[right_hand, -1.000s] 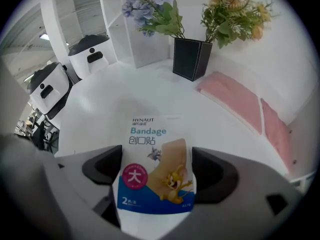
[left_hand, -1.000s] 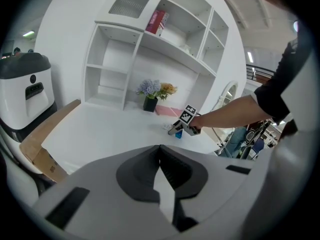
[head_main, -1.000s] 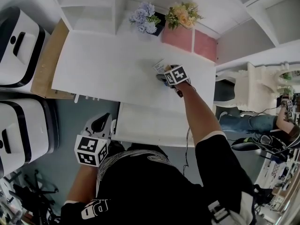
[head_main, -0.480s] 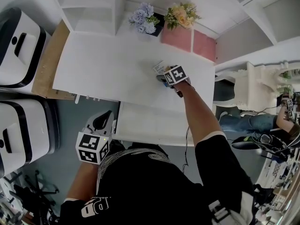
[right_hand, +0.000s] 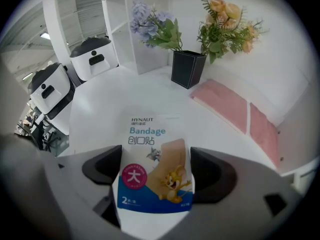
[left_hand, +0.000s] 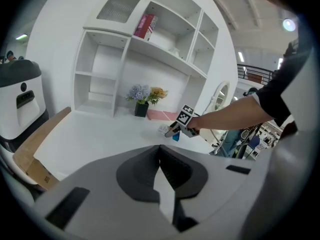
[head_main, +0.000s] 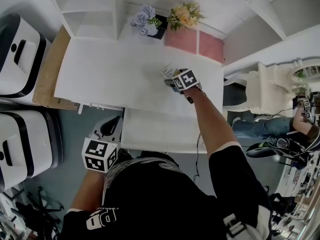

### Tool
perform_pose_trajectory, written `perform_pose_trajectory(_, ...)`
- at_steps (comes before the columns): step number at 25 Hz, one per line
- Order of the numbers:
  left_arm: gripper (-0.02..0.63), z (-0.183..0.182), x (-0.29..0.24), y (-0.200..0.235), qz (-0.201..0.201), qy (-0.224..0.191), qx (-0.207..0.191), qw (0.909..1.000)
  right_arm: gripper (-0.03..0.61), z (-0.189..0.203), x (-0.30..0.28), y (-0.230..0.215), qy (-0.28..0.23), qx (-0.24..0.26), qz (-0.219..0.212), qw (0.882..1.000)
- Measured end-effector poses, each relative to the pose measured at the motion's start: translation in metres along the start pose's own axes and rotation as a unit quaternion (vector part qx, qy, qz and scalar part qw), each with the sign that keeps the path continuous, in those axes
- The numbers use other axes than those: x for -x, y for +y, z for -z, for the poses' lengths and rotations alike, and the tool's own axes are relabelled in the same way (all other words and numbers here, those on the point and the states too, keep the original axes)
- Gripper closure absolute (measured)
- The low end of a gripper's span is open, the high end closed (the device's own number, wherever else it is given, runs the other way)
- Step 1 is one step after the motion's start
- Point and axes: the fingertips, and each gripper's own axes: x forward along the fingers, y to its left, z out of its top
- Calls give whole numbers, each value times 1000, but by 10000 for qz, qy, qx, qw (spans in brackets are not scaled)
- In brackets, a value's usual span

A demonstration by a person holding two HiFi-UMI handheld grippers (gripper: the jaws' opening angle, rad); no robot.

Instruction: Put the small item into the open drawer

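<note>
A small bandage packet [right_hand: 155, 169], white and blue with a cartoon mouse, lies on the white desk [head_main: 110, 74] toward its right side, and its far end shows in the head view [head_main: 168, 71]. My right gripper [head_main: 171, 79] is shut on it, one jaw against each long edge. The open drawer [head_main: 155, 134] juts from the desk's front, white inside, just below that gripper. My left gripper [head_main: 111, 127] hangs off the drawer's left corner, shut with nothing in it. The left gripper view shows the right gripper [left_hand: 175, 130] and the packet [left_hand: 164, 129] across the desk.
A black vase of purple flowers [head_main: 145, 21] and an orange bunch [head_main: 182, 15] stand at the desk's back, next to a pink pad [head_main: 195, 41]. Two white machines [head_main: 20, 54] sit left of the desk beside a cardboard sheet [head_main: 47, 69]. A white chair [head_main: 270, 91] is right.
The right gripper stays on the packet in the same spot. The left gripper has drifted slightly toward the drawer. The head view has shifted a little.
</note>
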Motion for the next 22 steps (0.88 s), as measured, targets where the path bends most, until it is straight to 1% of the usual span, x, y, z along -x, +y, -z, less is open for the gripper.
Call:
perform_pose_trajectory(4, 600, 2, -5, -14, 154, 61, -185, 9997, 158, 4, 15, 3, -133, -121, 40, 9998)
perform_pose_trajectory(9, 600, -6, -6, -33, 315, -32, -344, 9989, 158, 8, 37, 7, -421, -456, -6, 9981)
perform_pose_trajectory(13, 600, -7, -7, -47, 435, -24, -474, 9979, 158, 15, 56, 13, -737, -887, -140, 9932)
perform_pose_trajectory(22, 600, -6, -7, -74, 580, -69, -583, 9966, 158, 30, 105, 39, -1486, -1332, -255, 9796)
